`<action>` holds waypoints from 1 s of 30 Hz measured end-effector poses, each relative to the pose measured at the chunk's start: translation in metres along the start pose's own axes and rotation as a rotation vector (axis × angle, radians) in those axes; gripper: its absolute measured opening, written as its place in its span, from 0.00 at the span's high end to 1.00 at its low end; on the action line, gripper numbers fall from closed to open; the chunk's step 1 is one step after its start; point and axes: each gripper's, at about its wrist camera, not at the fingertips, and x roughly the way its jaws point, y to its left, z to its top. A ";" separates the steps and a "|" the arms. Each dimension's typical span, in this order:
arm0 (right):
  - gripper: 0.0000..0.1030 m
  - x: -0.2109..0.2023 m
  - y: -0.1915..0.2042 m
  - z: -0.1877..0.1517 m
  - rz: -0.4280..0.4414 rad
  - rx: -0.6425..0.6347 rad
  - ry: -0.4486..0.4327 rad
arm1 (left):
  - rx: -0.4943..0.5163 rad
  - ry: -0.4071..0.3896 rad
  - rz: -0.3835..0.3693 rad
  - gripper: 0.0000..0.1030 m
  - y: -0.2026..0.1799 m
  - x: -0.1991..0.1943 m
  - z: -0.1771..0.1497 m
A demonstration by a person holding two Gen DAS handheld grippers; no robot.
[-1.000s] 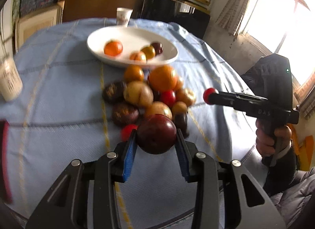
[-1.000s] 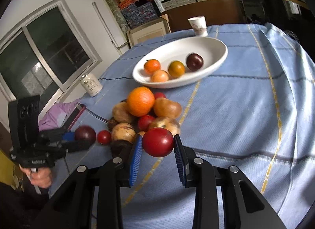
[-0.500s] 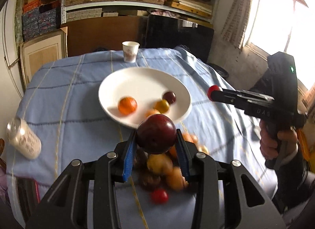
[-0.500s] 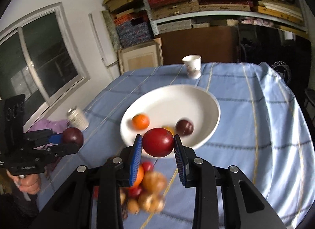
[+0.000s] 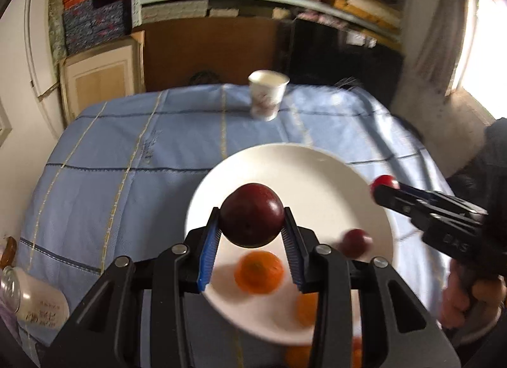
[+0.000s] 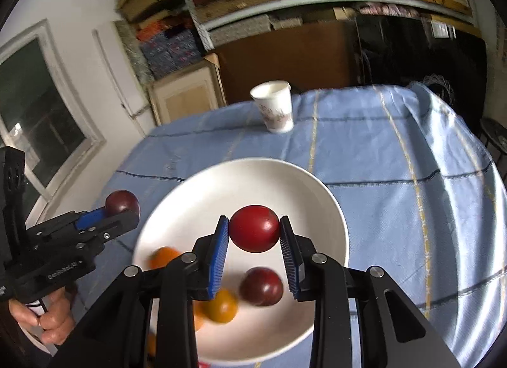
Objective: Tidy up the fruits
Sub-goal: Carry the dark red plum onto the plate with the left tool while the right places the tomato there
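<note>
**A:** Where do the two fruits stand?

**B:** The left tongs [image 5: 251,235] are clenched on a dark maroon round plum [image 5: 252,214], held in the air over the near-left part of the wide white ceramic dish [image 5: 304,159]. The right tongs [image 6: 254,243] grip a glossy red round fruit [image 6: 255,232], also above the dish and not yet touching it.

**A:** And what is already in the dish?

**B:** From the right wrist view, a second dark plum [image 6: 261,285], a yellow-orange fruit [image 6: 221,304] and a small orange one [image 6: 163,257] lie on the near half (a fourth orange shape at the near rim is mostly hidden by the tongs). The far half is bare.

**A:** So how far along is it?

**B:** Partway, by his reckoning. A few fruits are sorted, two more are about to be let go, and orange shapes [image 5: 298,357] at the bottom of the left wrist view suggest more wait on the blue checked cloth of the worktop [image 5: 126,152]. How many cannot be told. The white paper cup [image 6: 274,105] stands well apart, beyond the dish
</note>
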 end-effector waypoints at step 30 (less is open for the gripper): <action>0.60 0.004 0.007 -0.005 -0.007 -0.032 0.023 | 0.062 -0.008 0.161 0.11 -0.005 0.007 -0.005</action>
